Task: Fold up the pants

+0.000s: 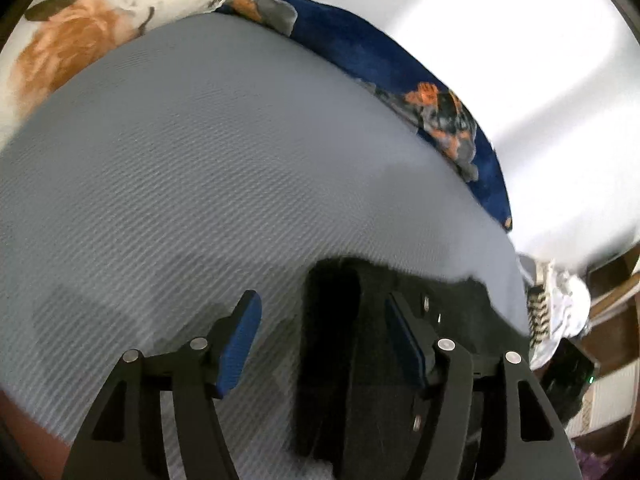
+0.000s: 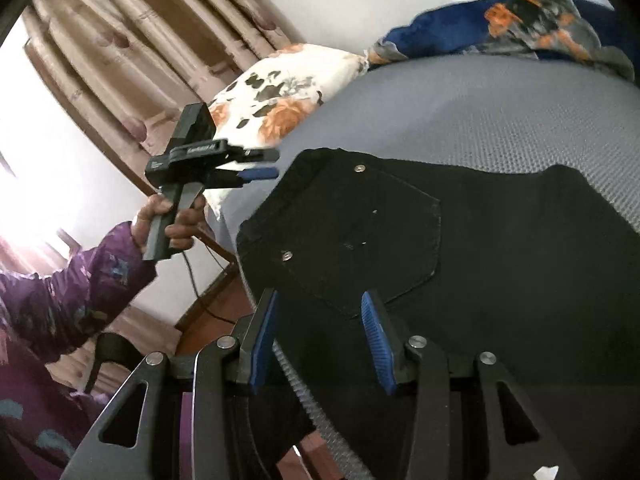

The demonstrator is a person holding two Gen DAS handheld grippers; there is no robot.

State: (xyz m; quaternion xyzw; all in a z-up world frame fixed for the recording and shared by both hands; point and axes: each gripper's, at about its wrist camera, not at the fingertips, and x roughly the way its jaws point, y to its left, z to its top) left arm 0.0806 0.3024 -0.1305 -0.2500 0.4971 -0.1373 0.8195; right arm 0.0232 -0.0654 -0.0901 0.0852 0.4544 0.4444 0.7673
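Note:
The black pants [image 2: 500, 248] lie flat on the grey ribbed bed cover [image 2: 500, 120], a back pocket with rivets facing up. My right gripper [image 2: 318, 332] hovers over the pants' near edge, open, its blue pads apart and gripping nothing. My left gripper [image 2: 272, 164] is held in the air to the left of the pants, past the bed's side, by a hand in a purple sleeve. In the left wrist view the left gripper [image 1: 322, 328] stands open above the bed; a folded edge of the pants [image 1: 360, 380] lies under its right finger, not pinched.
A white floral pillow [image 2: 280, 96] and a dark blue floral blanket [image 2: 500, 24] lie along the bed's far side by the white wall. Brown curtains [image 2: 140, 48] hang at the left. A sneaker [image 1: 538, 308] and white cloth sit past the bed's right edge.

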